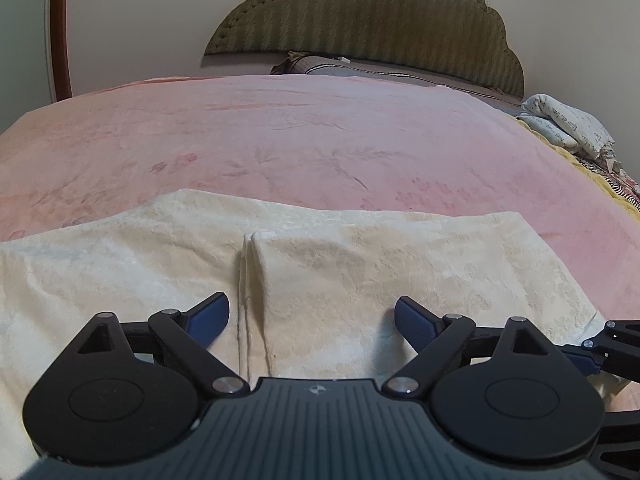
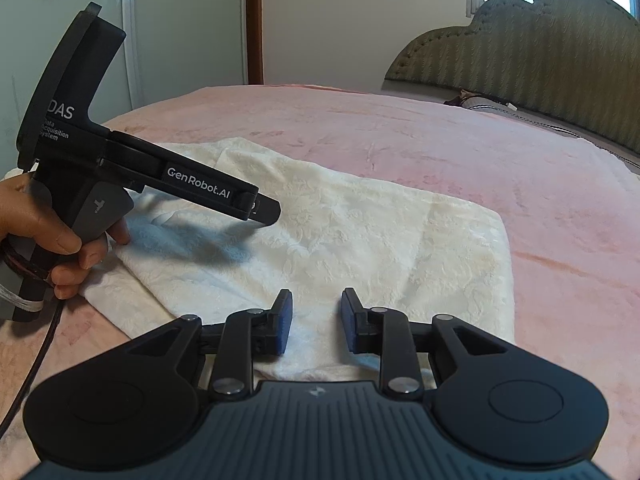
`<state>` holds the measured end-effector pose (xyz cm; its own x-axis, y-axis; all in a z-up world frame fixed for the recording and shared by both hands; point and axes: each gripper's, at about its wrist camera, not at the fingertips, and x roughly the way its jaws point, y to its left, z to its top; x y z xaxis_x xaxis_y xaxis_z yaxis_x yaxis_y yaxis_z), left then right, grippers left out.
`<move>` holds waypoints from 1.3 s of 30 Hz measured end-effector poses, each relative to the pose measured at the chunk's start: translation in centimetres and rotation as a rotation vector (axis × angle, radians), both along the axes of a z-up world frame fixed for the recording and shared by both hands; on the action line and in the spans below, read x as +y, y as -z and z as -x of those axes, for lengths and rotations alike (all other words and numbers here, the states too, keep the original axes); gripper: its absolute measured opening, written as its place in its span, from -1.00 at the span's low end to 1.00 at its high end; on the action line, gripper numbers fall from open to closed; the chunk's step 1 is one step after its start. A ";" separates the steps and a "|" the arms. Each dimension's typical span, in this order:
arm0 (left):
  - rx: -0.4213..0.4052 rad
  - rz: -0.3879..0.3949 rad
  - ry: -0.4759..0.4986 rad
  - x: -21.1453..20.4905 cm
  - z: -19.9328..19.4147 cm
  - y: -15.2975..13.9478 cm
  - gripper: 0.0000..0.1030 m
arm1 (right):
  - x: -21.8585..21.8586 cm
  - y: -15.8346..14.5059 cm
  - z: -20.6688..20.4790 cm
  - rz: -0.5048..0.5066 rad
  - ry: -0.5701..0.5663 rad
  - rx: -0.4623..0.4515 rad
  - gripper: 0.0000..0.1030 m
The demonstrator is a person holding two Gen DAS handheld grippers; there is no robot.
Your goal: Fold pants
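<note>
The left gripper (image 1: 312, 316) gapes wide and empty just above the one folded cream textured pants (image 1: 360, 264); the right gripper (image 2: 316, 320), narrowly parted, grips nothing beside them. The pants lie on a pink blanketed bed (image 1: 280, 132) below an olive scalloped headboard (image 1: 380, 20). A hand (image 2: 48, 240) tilts the left gripper downward.

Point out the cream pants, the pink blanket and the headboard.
cream pants (image 2: 360, 240), right wrist view, on the flat top layer of the folded cloth.
pink blanket (image 1: 300, 128), left wrist view, on the bare stretch beyond the pants.
headboard (image 1: 360, 20), left wrist view, on its padded green face.
</note>
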<state>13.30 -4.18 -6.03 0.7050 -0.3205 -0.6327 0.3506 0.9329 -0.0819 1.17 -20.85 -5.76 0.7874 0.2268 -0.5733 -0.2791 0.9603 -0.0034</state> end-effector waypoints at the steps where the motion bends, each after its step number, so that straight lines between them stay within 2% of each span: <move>1: 0.001 0.004 -0.007 0.1 0.1 -0.1 0.78 | 0.0 0.0 0.0 0.003 0.001 0.000 -0.50; 5: -0.001 0.033 -0.042 0.9 0.6 -0.4 0.83 | 0.4 0.0 -0.1 0.023 0.008 -0.005 -0.48; 6: 0.000 0.035 -0.054 1.2 0.8 -0.5 0.84 | 0.6 0.0 -0.1 0.032 0.011 -0.006 -0.42; 8: 0.000 0.026 -0.073 1.6 1.2 -0.7 0.85 | 0.8 0.0 -0.2 0.068 0.055 -0.008 0.01; 9: -0.002 0.017 -0.081 1.8 1.4 -0.7 0.85 | 0.9 -0.2 -0.3 0.096 0.094 -0.008 0.35; 10: -0.008 0.005 -0.094 2.2 1.6 -0.9 0.85 | 0.8 -0.5 -0.4 0.103 0.113 -0.010 0.39; 14: -0.024 -0.037 -0.189 4.0 2.4 -1.5 0.88 | 1.0 -2.2 0.3 0.000 0.037 -0.054 0.37; 18: -0.031 -0.027 -0.267 7.4 3.8 -2.3 0.88 | 3.8 -3.0 0.0 0.054 -0.033 -0.065 0.38; 21: -0.064 -0.005 -0.336 10.4 5.4 -2.9 0.88 | 5.7 -3.1 -0.9 0.053 -0.091 -0.072 0.42; 23: -0.080 0.010 -0.384 12.7 6.4 -3.4 0.90 | 6.7 -3.4 -2.1 0.054 -0.100 -0.071 0.55; 24: -0.082 0.006 -0.406 13.7 6.9 -3.6 0.90 | 7.0 -3.6 -3.0 0.051 -0.095 -0.070 0.63; 27: -0.085 -0.028 -0.450 16.0 7.9 -4.1 0.90 | 7.4 -4.2 -5.8 0.019 -0.099 -0.073 0.64; 29: -0.092 -0.039 -0.471 17.3 8.7 -4.4 0.90 | 7.5 -4.1 -8.3 -0.039 -0.113 0.000 0.65; 31: -0.088 -0.043 -0.487 18.5 9.2 -4.5 0.90 | 7.7 -3.0 -11.2 -0.094 -0.141 0.110 0.95; 33: -0.090 -0.046 -0.497 19.5 9.9 -4.7 0.90 | 8.4 -1.3 -13.7 -0.076 -0.139 0.228 1.00; 34: -0.094 -0.051 -0.503 20.1 10.5 -4.8 0.90 | 9.0 -0.6 -13.7 -0.033 -0.125 0.224 1.00; 36: -0.111 -0.070 -0.530 21.2 11.4 -5.0 0.91 | 10.4 -1.0 -12.5 0.039 -0.112 0.162 1.00; 39: -0.140 -0.096 -0.608 23.5 12.1 -5.3 0.93 | 12.6 -2.5 -9.3 0.076 -0.177 0.040 1.00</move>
